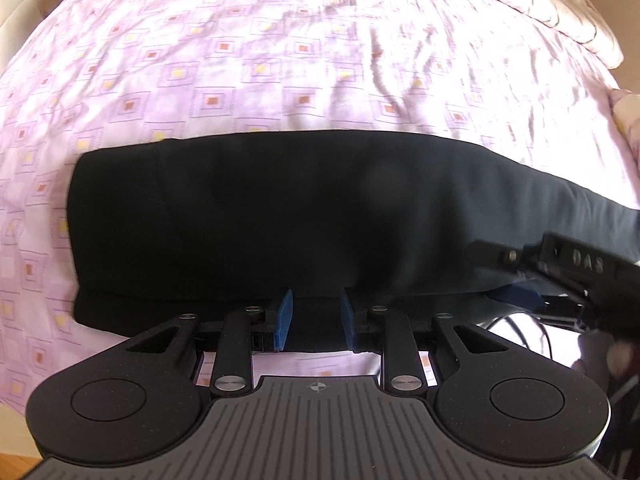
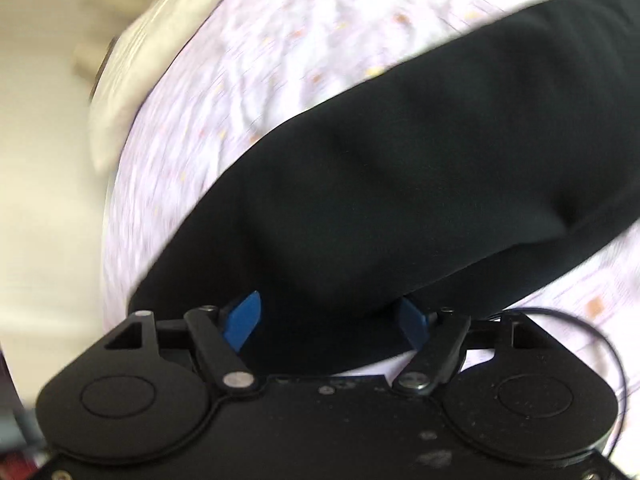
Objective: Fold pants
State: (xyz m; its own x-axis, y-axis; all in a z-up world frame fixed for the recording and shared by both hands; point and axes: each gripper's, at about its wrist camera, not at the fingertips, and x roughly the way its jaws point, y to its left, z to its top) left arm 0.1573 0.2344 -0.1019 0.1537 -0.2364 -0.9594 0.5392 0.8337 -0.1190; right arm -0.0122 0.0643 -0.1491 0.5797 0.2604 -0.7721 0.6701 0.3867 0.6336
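Black pants [image 1: 280,216] lie folded lengthwise as a long dark band across a pink patterned bedsheet [image 1: 240,60]. My left gripper [image 1: 316,316] is at the near edge of the pants, its blue pads apart, with cloth between them. My right gripper [image 1: 520,296] shows at the right of the left wrist view, at the same near edge. In the right wrist view the right gripper [image 2: 332,320] has its blue pads wide apart with the pants [image 2: 400,168] lying over and between them. That view is motion-blurred.
Cream quilted bedding [image 1: 560,12] lies along the far edge of the bed. A cream wall or floor [image 2: 44,200] shows left of the bed in the right wrist view. A thin black cable [image 2: 600,340] hangs by the right gripper.
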